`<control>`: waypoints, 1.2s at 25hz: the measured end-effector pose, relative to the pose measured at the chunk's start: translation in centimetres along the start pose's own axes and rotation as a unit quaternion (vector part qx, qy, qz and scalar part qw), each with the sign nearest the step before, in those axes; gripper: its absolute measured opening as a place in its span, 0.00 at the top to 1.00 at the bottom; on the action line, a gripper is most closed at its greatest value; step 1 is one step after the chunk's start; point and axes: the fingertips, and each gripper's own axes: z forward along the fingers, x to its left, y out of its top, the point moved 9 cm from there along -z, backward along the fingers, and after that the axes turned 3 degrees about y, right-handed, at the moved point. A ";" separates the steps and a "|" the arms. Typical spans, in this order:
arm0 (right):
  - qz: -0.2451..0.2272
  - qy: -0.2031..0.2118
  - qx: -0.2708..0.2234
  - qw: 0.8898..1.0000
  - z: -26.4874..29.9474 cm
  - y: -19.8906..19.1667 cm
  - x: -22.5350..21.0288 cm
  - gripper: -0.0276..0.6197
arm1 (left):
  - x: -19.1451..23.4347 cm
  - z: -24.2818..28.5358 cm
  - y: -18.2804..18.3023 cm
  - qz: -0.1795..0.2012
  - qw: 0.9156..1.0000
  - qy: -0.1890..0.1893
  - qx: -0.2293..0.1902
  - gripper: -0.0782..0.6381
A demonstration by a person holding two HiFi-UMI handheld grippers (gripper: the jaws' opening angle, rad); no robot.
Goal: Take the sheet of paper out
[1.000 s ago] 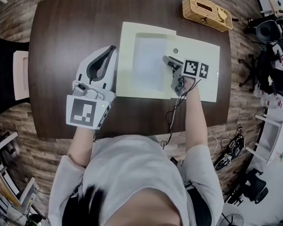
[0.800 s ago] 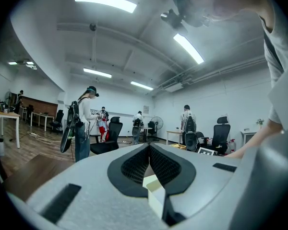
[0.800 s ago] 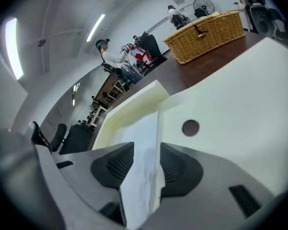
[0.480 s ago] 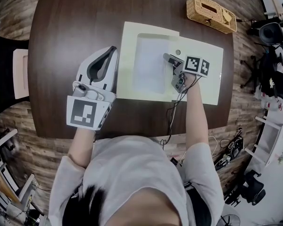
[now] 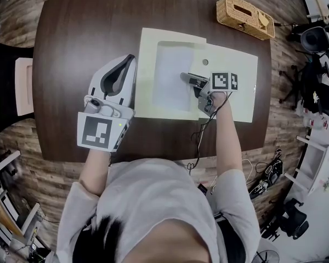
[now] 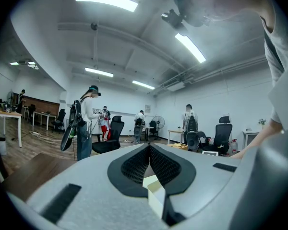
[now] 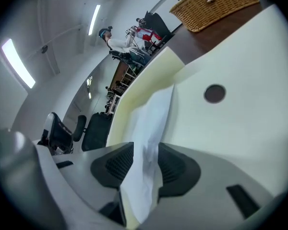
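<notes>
The sheet of paper (image 5: 169, 75) lies on the left half of the cream folder (image 5: 236, 86), which is spread flat on the dark desk (image 5: 77, 32). I cannot tell whether its far edge is tucked under a flap of the folder. The right gripper (image 5: 185, 78) reaches in over the middle of the folder. Its fingers (image 7: 116, 163) stand wide apart, with the sheet's right edge lifted and running up between them, and the pads are not pressing on it. The left gripper (image 5: 131, 59) rests just beside the folder's left edge with its fingers (image 6: 134, 164) closed tip to tip. A small pale piece shows in the gap behind the tips, and I cannot say what it is.

The sheet looks thin, light and limp, and already bows where it rises off the folder. It should weigh next to nothing but would crease, crumple or tear under a hard or crooked pinch. It would likely slide easily over the smooth folder. The best hold seems to be that raised right edge, near its middle and well inside the pads, followed by a slow, flat pull. The folder looks light too and may drag along unless it is pinned.

No brand, label or wording can be read. The only markings are the black-and-white square markers on the grippers' cubes and a small dark round spot (image 5: 204, 61) near the folder's far edge. A wicker basket (image 5: 245, 16) stands beyond the folder's far right corner.
</notes>
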 end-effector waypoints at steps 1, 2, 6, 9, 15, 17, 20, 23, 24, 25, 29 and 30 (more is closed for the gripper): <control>0.000 0.009 0.008 1.000 0.2 -0.4 0.2 0.73 | 0.0 -0.1 0.0 0.000 1.000 0.000 0.000 0.88; 0.000 0.016 0.014 1.000 0.4 -0.8 0.3 0.73 | 0.1 -0.1 -0.1 -0.001 1.000 0.001 0.000 0.88; -0.004 0.031 0.025 0.999 1.1 -1.4 1.0 0.73 | 0.0 -0.4 0.1 -0.010 1.000 0.003 0.000 0.88; -0.014 0.032 0.032 0.999 2.0 -1.2 1.7 0.73 | 0.0 -0.4 0.1 -0.003 1.000 0.001 -0.001 0.88; -0.046 -0.012 0.038 0.998 3.3 -1.4 2.2 0.91 | 0.0 -0.7 0.1 0.000 1.000 -0.001 -0.003 0.88; -0.049 -0.028 0.031 0.998 3.1 -1.3 2.1 0.92 | 0.2 -0.8 0.2 0.000 1.000 0.000 -0.003 0.88; -0.049 -0.050 0.018 0.997 2.1 -1.1 1.7 0.93 | 0.2 -0.7 0.1 0.000 1.000 0.000 -0.002 0.88; -0.042 -0.067 -0.002 0.997 0.7 -1.0 1.1 0.93 | -0.1 -0.6 0.1 0.000 1.000 -0.004 -0.002 0.88; -0.039 -0.072 -0.008 0.997 0.2 -1.0 0.9 0.93 | -0.2 -0.6 0.2 0.000 1.000 -0.006 -0.002 0.88; -0.036 -0.077 -0.013 0.996 -0.3 -1.0 0.8 0.93 | -0.3 -0.6 0.2 0.001 1.000 -0.008 -0.002 0.88; -0.026 -0.094 -0.032 0.995 -2.4 -1.3 0.2 0.93 | -1.0 -0.6 0.5 0.003 1.000 -0.013 -0.004 0.88; -0.025 -0.098 -0.036 0.994 -3.0 -1.4 0.0 0.94 | -1.2 -0.7 0.6 0.003 1.000 -0.015 -0.005 0.88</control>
